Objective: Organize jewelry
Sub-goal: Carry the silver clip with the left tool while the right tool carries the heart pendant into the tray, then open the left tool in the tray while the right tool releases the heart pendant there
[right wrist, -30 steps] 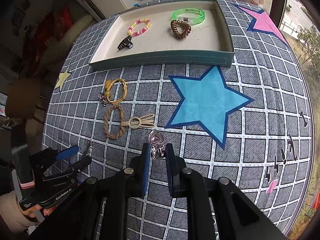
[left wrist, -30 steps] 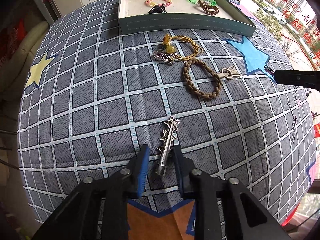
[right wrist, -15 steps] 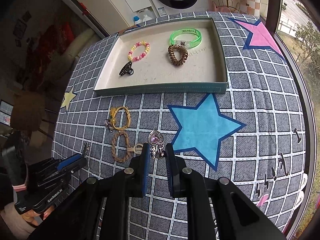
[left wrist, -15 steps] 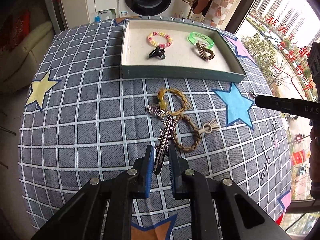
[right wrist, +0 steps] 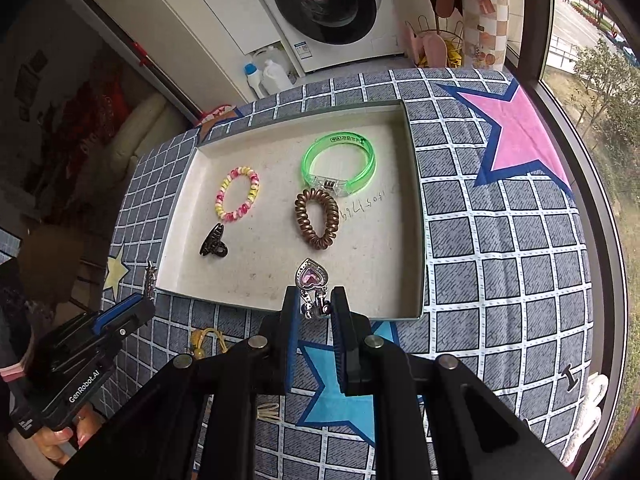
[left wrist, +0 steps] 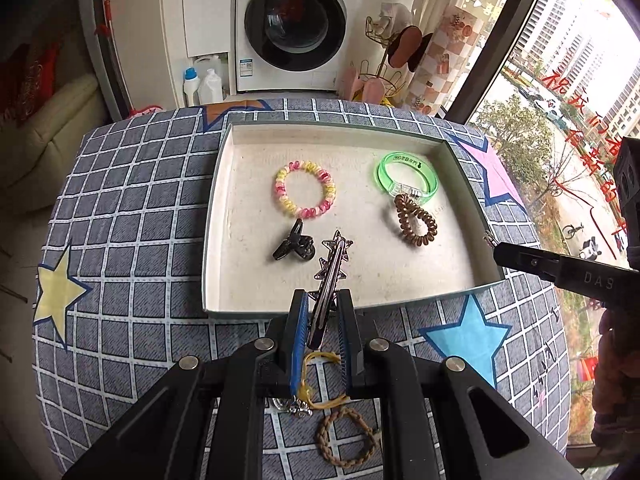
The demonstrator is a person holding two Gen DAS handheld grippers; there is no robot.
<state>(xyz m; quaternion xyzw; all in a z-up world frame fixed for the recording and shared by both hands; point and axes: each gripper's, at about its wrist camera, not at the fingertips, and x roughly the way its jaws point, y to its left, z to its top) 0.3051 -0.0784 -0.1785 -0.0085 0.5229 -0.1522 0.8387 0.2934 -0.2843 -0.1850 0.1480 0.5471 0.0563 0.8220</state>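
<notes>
The left tool [left wrist: 324, 320] pinches a silver star hair clip [left wrist: 330, 276] at the tray's [left wrist: 216, 208] lower edge. The right tool [right wrist: 316, 312] pinches a heart-shaped clip [right wrist: 311, 280], low centre of its frame, over the same tray's near rim.

- Left gripper [left wrist: 323, 312]: black arms, blue-edged ribbed pads, round silver screws (white "GenRobot.AI" lettering on its body).
- Right gripper [right wrist: 316, 308]: same build, "DAS" embossed along one finger.

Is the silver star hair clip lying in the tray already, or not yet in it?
Not yet in it. The silver star hair clip is pinched in the left tool, held above the tray near its front edge.
</notes>
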